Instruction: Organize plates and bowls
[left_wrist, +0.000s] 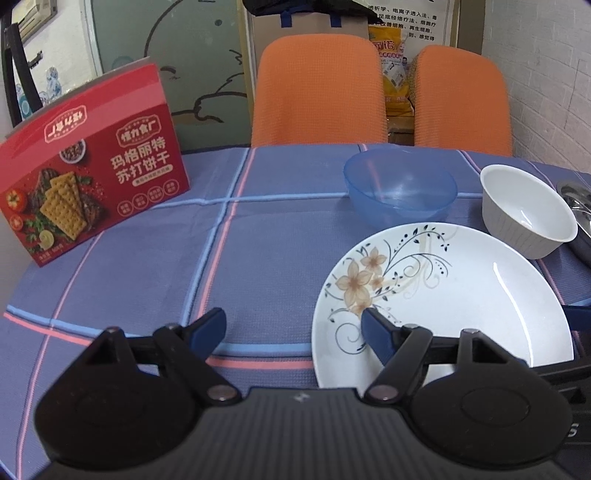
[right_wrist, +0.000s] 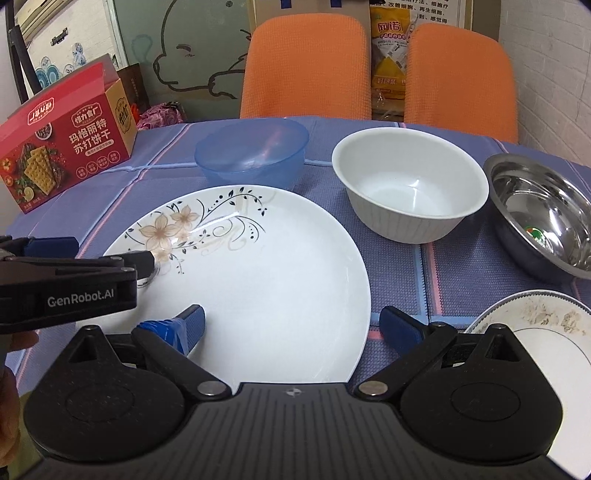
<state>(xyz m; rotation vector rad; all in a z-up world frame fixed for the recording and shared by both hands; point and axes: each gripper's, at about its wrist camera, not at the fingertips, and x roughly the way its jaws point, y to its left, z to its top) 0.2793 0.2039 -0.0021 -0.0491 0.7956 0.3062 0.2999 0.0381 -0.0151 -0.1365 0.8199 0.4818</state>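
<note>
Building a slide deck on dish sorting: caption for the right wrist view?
Open right gripper straddles the floral plate, with three bowls beyond.

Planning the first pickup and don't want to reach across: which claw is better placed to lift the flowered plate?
Probably the left claw: it is open and straddles the flowered plate at its near-left rim. The right claw is open too, but with one finger above the plate's middle, away from an edge.

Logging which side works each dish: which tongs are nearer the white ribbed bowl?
Right. The right tongs sit open over the flowered plate, with the white ribbed bowl just ahead. The left tongs straddle that plate's far left edge.
</note>
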